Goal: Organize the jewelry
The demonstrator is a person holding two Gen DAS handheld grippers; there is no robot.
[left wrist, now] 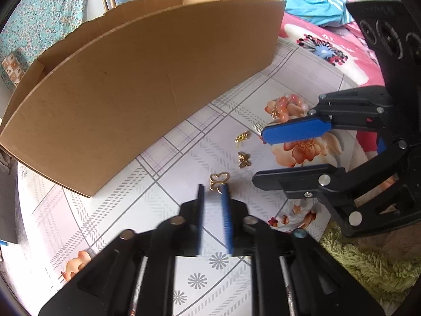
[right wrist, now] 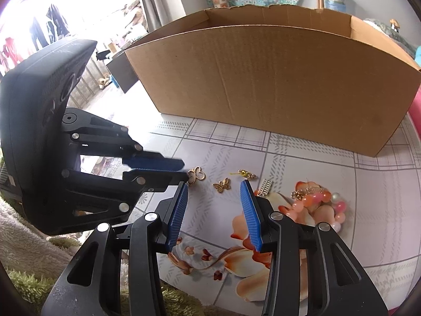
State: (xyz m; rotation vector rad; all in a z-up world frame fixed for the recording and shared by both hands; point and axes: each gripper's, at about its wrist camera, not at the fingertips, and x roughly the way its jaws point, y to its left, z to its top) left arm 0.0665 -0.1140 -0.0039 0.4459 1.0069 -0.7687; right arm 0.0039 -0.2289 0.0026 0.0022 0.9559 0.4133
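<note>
The jewelry lies loose on a flowered tablecloth (right wrist: 302,163), in a short row in front of the long wall of a cardboard box (right wrist: 263,79). From largest to smallest: a bead bracelet (right wrist: 323,202) of pink and pearly balls with a gold charm, towards the right edge of the cloth; an open gold butterfly outline (left wrist: 219,180) at the left end of the row; a solid gold butterfly charm (right wrist: 221,184); a small gold leafy piece (right wrist: 247,174); and a tiny silver ribbed bar (right wrist: 264,187).

All look very light. The bracelet would likely sag and roll, so a pinch across its beads seems safest. The metal charms are stiff, thin, flat and probably slippery; each wants a grip across its edges, close to the cloth.

The left gripper (left wrist: 213,192) has its jaws a narrow gap apart just at the butterfly outline, not visibly clamping it. The right gripper (right wrist: 214,188) stands spread and empty above the butterfly charm.
</note>
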